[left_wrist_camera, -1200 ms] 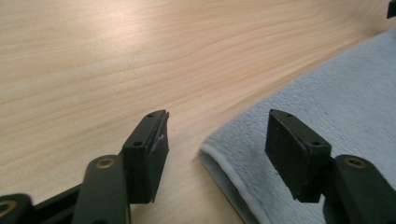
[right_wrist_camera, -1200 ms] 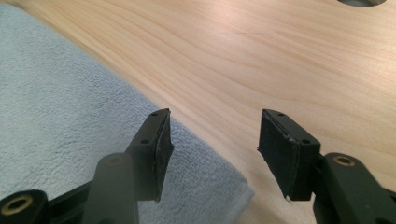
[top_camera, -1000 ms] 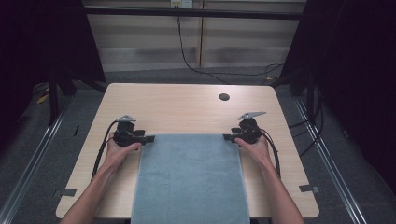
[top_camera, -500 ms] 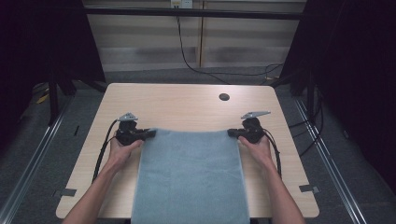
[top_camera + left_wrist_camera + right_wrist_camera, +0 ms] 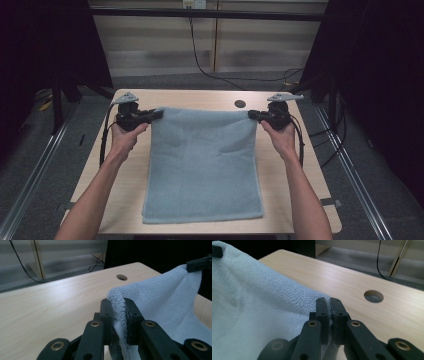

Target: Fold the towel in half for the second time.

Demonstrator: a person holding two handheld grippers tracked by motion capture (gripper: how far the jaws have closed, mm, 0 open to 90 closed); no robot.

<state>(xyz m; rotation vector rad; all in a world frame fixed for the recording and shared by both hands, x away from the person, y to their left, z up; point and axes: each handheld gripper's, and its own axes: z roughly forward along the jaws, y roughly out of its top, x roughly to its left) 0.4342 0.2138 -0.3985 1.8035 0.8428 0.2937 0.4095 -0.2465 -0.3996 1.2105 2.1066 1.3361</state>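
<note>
Light wooden table [image 5: 300, 165] w/ a round cable hole [image 5: 240, 104] near its far edge, dark curtains either side, grey floor & a black cable [image 5: 200, 55] hanging down the rear wall. On the table lies a light blue terry towel [image 5: 202, 170], near edge flat by the person's side, far edge raised off the wood and stretched between both tools. Left gripper [image 5: 156, 115] is clamped on the towel's far left corner; in the left gripper view the jaws pinch a bunched fold of towel [image 5: 160, 297] between the pads, left gripper [image 5: 118, 305] tips just past the cloth, and the other tool's black tip shows at the far corner top right. Right gripper [image 5: 251, 114] grips the far right corner; in the right gripper view the jaws sit almost together w/ a thin towel [image 5: 257, 312] edge squeezed between them, right gripper [image 5: 329, 301] aimed across the wood toward the hole [image 5: 373, 296]. Both jaws just closed onto the cloth. Cloth sags slightly in the middle between the 2 corners, hands held apart at about the same level
</note>
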